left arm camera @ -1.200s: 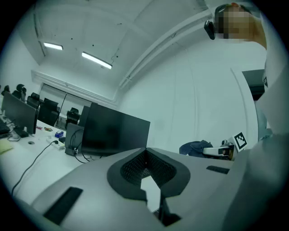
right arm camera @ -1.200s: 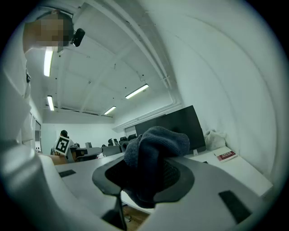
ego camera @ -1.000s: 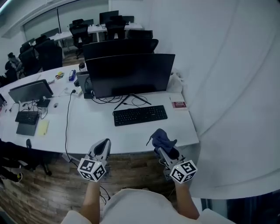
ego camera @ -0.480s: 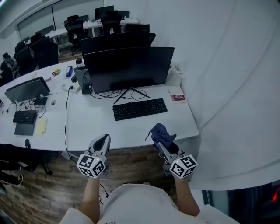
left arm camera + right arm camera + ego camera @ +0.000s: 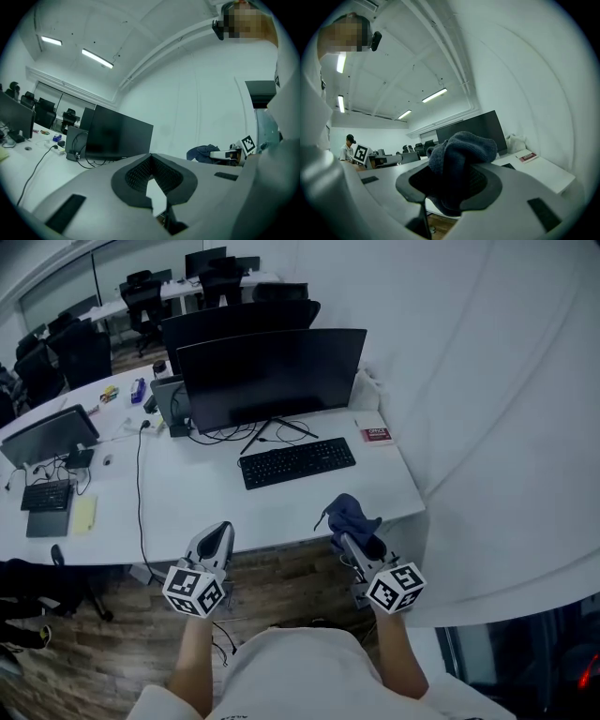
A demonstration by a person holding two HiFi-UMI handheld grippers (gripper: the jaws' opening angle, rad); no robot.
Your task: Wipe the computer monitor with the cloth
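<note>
Your right gripper [image 5: 352, 545] pinches the bunched blue cloth [image 5: 349, 517], well apart from the dark monitor [image 5: 270, 376]; your left gripper [image 5: 217, 542] is pressed together, empty.

A long white bench [image 5: 187, 507] is stretching leftward, with a white wall [image 5: 487, 409] rising just to its right. Dark wood-plank floor [image 5: 103, 662] is showing below its near edge, black office chairs [image 5: 80, 352] are standing beyond its far side, and strip lights [image 5: 97, 58] are glowing on the ceiling above it.
</note>
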